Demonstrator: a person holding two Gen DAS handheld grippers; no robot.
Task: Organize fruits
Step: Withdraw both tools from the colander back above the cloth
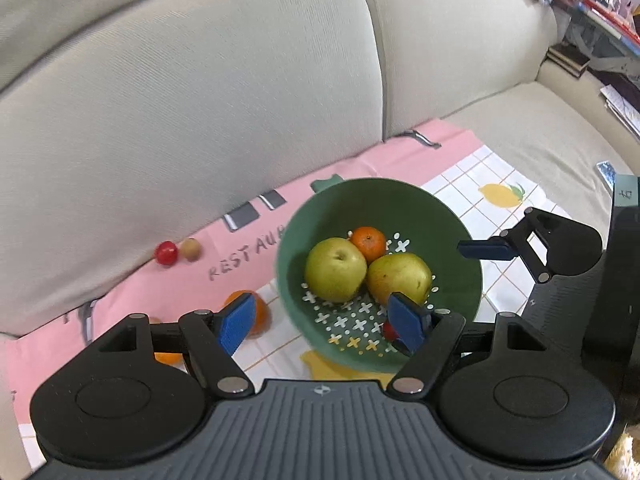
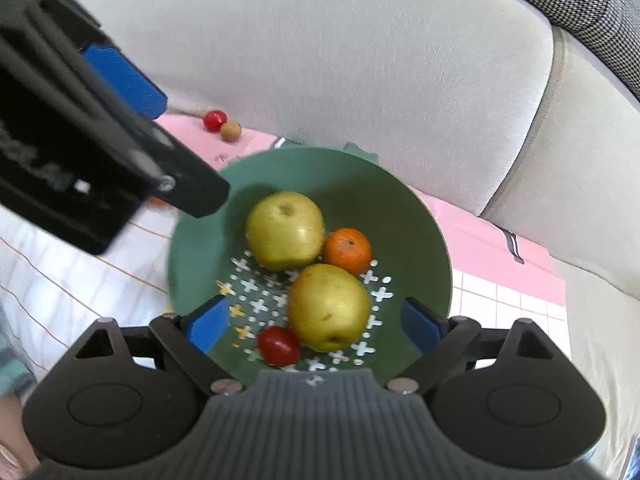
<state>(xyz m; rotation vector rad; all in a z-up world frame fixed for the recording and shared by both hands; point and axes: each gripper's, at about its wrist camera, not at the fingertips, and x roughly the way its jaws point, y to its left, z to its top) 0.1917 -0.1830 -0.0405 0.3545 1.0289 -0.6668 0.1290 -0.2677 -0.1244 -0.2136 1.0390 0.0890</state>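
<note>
A green colander bowl point(image 1: 456, 240) point(image 2: 424, 240) sits on a patterned cloth on a sofa. It holds two yellow-green pears point(image 1: 336, 270) point(image 2: 285, 230), a small orange point(image 1: 369, 243) point(image 2: 347, 251) and a red cherry tomato point(image 2: 279, 346). My left gripper point(image 1: 324, 322) is open and empty at the bowl's near left rim. My right gripper point(image 2: 316, 326) is open and empty over the bowl's near side, with the second pear point(image 2: 329, 307) between its fingers. An orange point(image 1: 260, 314) lies on the cloth behind my left finger. A red tomato point(image 1: 166, 253) point(image 2: 214, 120) and a small brown fruit point(image 1: 190, 249) point(image 2: 231, 131) lie by the sofa back.
The pink and white checked cloth point(image 1: 168, 292) point(image 2: 512, 288) covers the seat cushion. The beige sofa back point(image 1: 200, 100) point(image 2: 340, 60) rises close behind the bowl. The other gripper shows in each view, at the right point(image 1: 560, 248) and at the upper left point(image 2: 80, 140).
</note>
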